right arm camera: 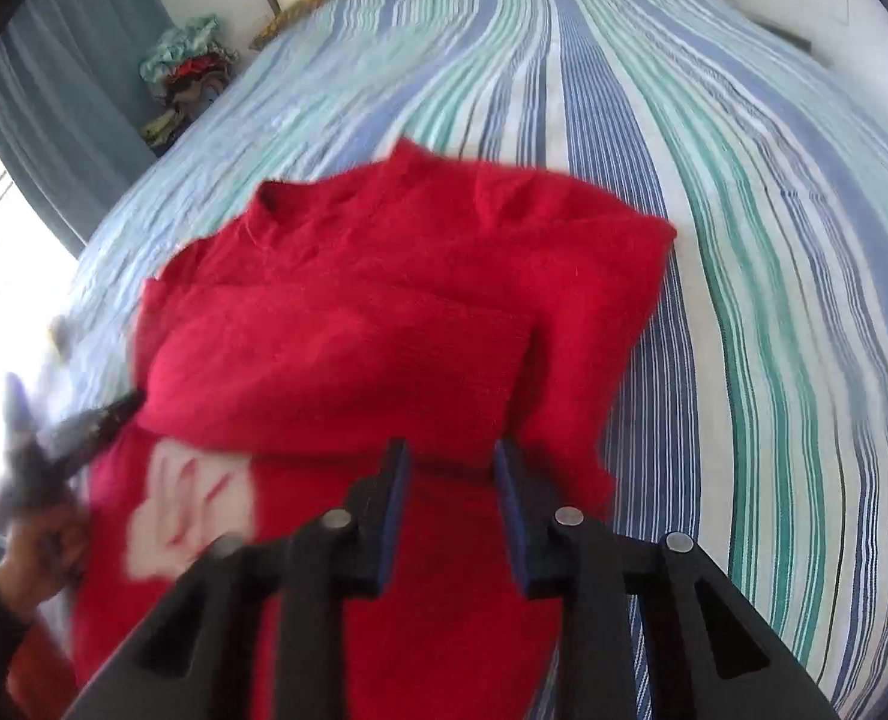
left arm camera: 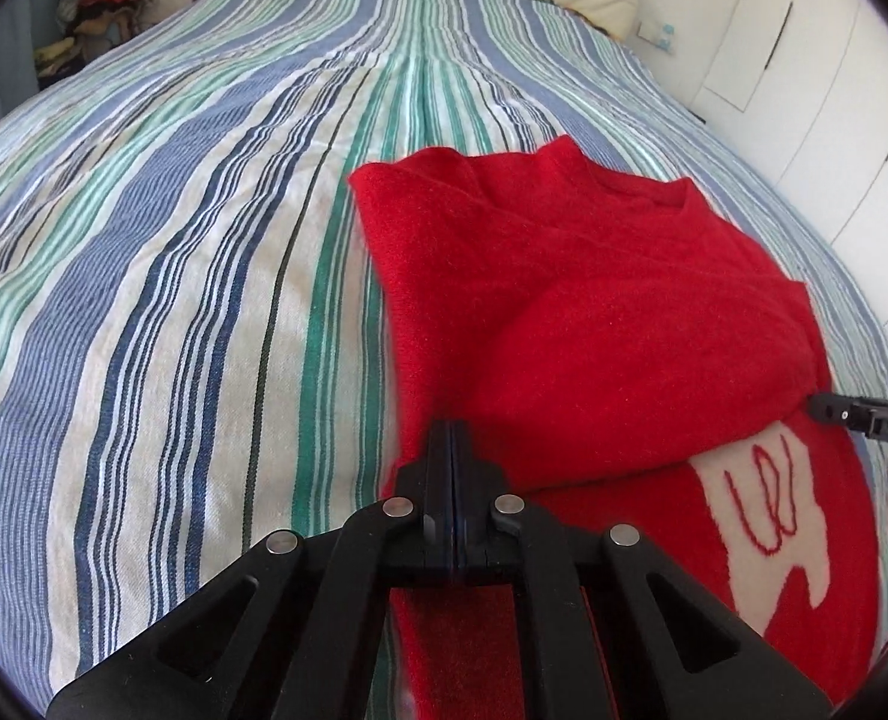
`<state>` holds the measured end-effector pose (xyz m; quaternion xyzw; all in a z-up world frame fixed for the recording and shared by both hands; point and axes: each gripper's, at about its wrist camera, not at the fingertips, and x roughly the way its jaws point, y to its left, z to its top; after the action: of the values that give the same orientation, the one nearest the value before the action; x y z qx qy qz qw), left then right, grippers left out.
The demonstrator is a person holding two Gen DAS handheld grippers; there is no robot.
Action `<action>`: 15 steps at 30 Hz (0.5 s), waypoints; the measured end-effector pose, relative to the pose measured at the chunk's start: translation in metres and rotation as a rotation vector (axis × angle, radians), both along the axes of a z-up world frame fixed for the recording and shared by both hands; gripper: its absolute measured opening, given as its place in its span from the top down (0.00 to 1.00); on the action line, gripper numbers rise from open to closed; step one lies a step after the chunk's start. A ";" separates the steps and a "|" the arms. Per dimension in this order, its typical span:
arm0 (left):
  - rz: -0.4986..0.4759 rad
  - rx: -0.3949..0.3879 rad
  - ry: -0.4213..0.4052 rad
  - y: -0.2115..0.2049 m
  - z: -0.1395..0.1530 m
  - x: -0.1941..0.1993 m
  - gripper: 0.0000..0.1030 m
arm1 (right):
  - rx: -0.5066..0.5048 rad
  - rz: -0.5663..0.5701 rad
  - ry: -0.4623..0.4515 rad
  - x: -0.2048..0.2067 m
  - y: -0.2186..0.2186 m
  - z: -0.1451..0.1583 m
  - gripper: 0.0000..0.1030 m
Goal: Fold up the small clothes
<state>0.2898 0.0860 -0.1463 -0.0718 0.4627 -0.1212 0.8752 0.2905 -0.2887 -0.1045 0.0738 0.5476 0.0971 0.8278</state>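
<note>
Already partly folded: fuzzy red knitted sweater (left arm camera: 594, 324) with white patch, lying on blue-green striped bedspread (left arm camera: 174, 300) towards its near edge, collar pointing away. Left gripper (left arm camera: 453, 438) pressed together over the sweater's left edge; whether pinching cloth, cannot tell. Right gripper (right arm camera: 451, 462) spread, poised above the sweater's lower half, nearer its right side.

The black two-finger left gripper (left arm camera: 451, 438) points forward, its fingers pressed flat together. The black right gripper (right arm camera: 451, 468) with blue-lined pads (right arm camera: 397, 498) stands with fingers parted, a clear gap between them.
</note>
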 end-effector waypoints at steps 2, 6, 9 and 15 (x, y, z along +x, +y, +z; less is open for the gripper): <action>0.025 -0.029 0.005 0.010 0.012 -0.012 0.88 | 0.007 -0.007 -0.011 -0.008 -0.005 0.000 0.71; 0.079 0.034 -0.073 0.029 0.038 -0.064 0.25 | 0.017 -0.032 -0.106 -0.049 -0.018 0.034 0.53; 0.047 0.046 -0.075 0.034 0.044 -0.104 0.23 | -0.075 0.003 -0.175 -0.095 -0.025 0.051 0.44; 0.112 0.104 -0.072 0.043 0.026 -0.147 0.15 | -0.217 0.012 -0.210 -0.177 -0.040 0.048 0.44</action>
<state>0.1432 0.1292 -0.1203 -0.0478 0.4319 -0.0504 0.8992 0.1133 -0.3292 -0.0562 -0.0297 0.4656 0.0493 0.8831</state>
